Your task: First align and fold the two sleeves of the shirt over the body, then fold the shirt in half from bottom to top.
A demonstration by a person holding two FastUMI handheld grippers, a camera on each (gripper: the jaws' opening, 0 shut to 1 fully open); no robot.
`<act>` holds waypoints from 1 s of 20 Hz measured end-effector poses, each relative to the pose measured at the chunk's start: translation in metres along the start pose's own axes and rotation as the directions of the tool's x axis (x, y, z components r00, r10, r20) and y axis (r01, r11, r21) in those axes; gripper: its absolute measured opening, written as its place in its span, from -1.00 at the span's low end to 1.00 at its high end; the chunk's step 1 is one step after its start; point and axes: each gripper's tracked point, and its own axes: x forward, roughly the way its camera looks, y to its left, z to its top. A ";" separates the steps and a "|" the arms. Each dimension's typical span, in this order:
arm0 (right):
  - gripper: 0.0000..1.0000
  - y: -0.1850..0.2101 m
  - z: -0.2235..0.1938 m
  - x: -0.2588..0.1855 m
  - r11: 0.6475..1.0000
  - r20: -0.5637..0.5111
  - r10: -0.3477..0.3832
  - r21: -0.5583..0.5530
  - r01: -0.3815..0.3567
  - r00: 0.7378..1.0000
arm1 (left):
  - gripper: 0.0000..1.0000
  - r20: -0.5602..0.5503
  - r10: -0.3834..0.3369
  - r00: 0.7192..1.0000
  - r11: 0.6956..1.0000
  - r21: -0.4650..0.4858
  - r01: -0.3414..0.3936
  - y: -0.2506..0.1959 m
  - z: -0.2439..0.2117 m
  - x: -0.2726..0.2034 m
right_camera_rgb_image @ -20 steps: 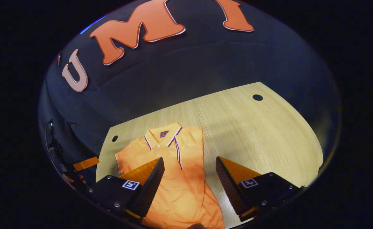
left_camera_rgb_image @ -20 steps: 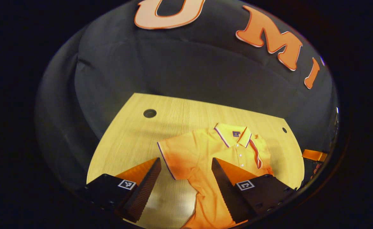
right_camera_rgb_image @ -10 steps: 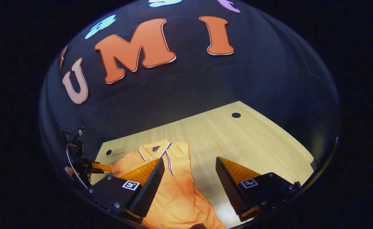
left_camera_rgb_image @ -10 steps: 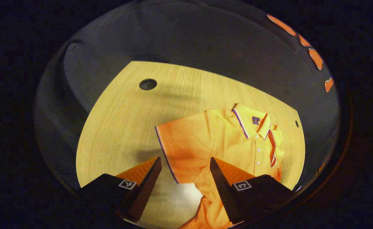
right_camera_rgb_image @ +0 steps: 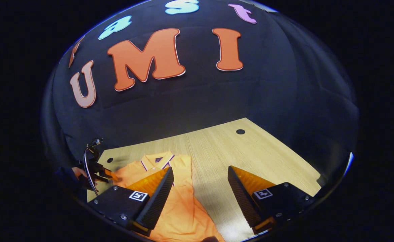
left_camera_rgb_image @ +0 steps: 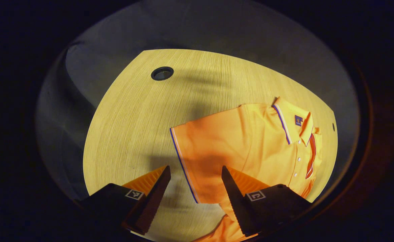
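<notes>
An orange polo shirt (left_camera_rgb_image: 250, 141) lies flat on the wooden table (left_camera_rgb_image: 133, 127), collar toward the far right. One short sleeve (left_camera_rgb_image: 203, 148) is spread out to the side, its striped hem running between the fingers of my left gripper (left_camera_rgb_image: 195, 169), which hovers open just above it. The other sleeve (left_camera_rgb_image: 309, 158) is folded over the body beside the buttons. My right gripper (right_camera_rgb_image: 200, 171) stands open above the shirt's (right_camera_rgb_image: 180, 215) right edge and the bare table, holding nothing. Farther off, the left gripper (right_camera_rgb_image: 107, 174) shows by the shirt's shoulder.
The table has a round cable hole (left_camera_rgb_image: 162, 73) at the far left and a small one (left_camera_rgb_image: 333, 126) past the collar. Another hole (right_camera_rgb_image: 240, 131) sits near the back edge. A hand (right_camera_rgb_image: 79, 173) holds the far gripper. The black cloth wall rises close behind the table.
My left gripper has tipped down and closed in on the spread sleeve, whose hem now lies between its fingers. My right gripper has drawn back and tilted up from the shirt.
</notes>
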 end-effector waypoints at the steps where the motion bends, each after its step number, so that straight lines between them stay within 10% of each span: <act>1: 0.97 -0.001 0.000 -0.002 1.000 0.007 0.001 -0.005 -0.001 1.000 | 0.82 -0.010 0.011 1.000 1.000 0.006 -0.011 0.000 -0.002 0.002; 3: 0.97 -0.006 -0.001 -0.007 1.000 0.012 -0.006 -0.014 0.006 1.000 | 0.34 -0.041 0.031 0.999 0.999 0.011 -0.031 0.001 -0.007 0.010; 8: 0.97 -0.022 -0.005 -0.017 1.000 0.014 -0.027 0.009 0.027 1.000 | 0.17 0.014 -0.011 1.000 1.000 0.007 0.011 -0.008 0.003 0.013; 9: 0.97 -0.026 -0.008 -0.020 0.999 0.007 -0.035 0.017 0.035 0.999 | -0.43 0.026 -0.017 1.000 1.000 0.004 0.017 -0.009 0.002 0.009; 13: 0.97 -0.041 -0.014 -0.028 0.998 0.003 -0.062 0.024 0.062 0.998 | -0.89 0.102 -0.074 0.992 0.997 0.032 0.071 -0.024 0.004 0.006; 20: 0.98 -0.055 -0.023 -0.038 0.995 -0.008 -0.079 0.061 0.079 0.997 | -0.90 0.202 -0.205 0.958 0.964 0.209 0.162 -0.068 0.036 -0.033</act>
